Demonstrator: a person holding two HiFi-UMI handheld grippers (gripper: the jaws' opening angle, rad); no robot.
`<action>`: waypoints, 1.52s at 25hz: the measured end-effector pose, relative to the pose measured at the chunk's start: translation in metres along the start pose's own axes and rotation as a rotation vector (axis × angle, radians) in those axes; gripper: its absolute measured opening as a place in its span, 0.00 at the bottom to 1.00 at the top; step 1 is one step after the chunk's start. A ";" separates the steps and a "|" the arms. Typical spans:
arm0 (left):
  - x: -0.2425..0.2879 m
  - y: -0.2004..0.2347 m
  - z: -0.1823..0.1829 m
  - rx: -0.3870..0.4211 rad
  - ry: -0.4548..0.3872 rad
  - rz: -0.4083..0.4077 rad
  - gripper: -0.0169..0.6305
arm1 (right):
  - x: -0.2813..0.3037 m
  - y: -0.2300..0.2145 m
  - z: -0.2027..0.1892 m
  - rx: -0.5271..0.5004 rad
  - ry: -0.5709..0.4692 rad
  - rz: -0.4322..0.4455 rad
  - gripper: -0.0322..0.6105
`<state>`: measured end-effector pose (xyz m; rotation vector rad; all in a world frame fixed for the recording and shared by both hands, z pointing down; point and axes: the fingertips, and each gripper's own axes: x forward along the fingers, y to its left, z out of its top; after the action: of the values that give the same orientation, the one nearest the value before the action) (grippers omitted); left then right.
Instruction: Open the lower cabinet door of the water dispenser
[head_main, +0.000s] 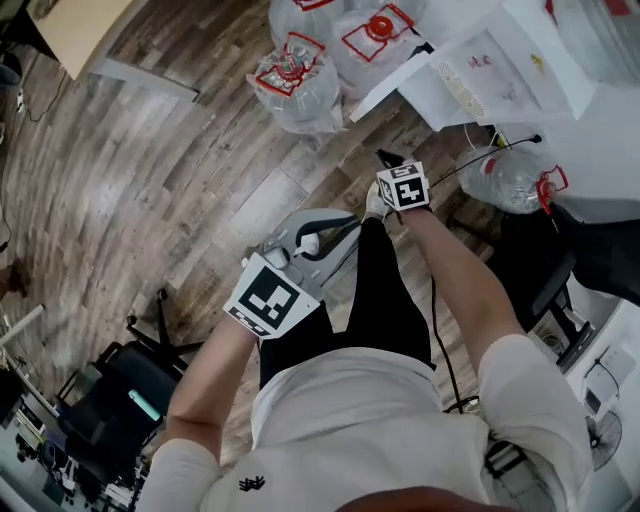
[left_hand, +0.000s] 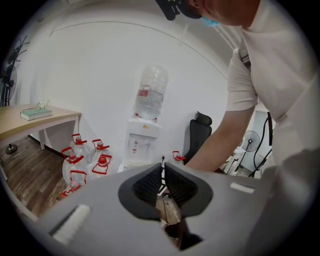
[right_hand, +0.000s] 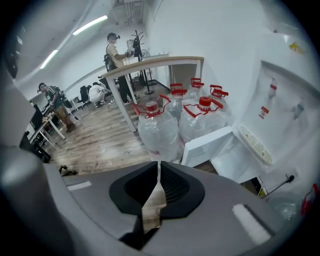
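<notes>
Though open, cabinet door (right_hand: 207, 146) apart from right gripper (right_hand: 159, 166).

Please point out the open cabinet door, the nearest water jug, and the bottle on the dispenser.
open cabinet door (right_hand: 206, 146): right gripper view, middle of white panel.
nearest water jug (right_hand: 157, 134): right gripper view, clear body.
bottle on the dispenser (left_hand: 151, 92): left gripper view, clear body.

The left hand-held gripper (left_hand: 162, 167) and right hand-held gripper (right_hand: 159, 170) point forward-down, jaws together, holding nothing.
</notes>
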<state>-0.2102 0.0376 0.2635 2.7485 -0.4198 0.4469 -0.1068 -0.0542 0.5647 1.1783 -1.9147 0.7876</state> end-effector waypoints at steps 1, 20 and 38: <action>-0.005 -0.004 0.002 0.005 -0.003 -0.006 0.12 | -0.015 0.006 0.000 0.018 -0.017 -0.001 0.07; -0.083 -0.074 0.045 0.111 0.025 -0.119 0.12 | -0.299 0.124 0.009 0.034 -0.269 0.008 0.05; -0.130 -0.116 0.057 0.120 0.014 -0.111 0.12 | -0.428 0.188 0.000 -0.024 -0.441 -0.028 0.05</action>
<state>-0.2752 0.1529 0.1361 2.8648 -0.2430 0.4778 -0.1487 0.2148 0.1847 1.4504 -2.2451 0.5158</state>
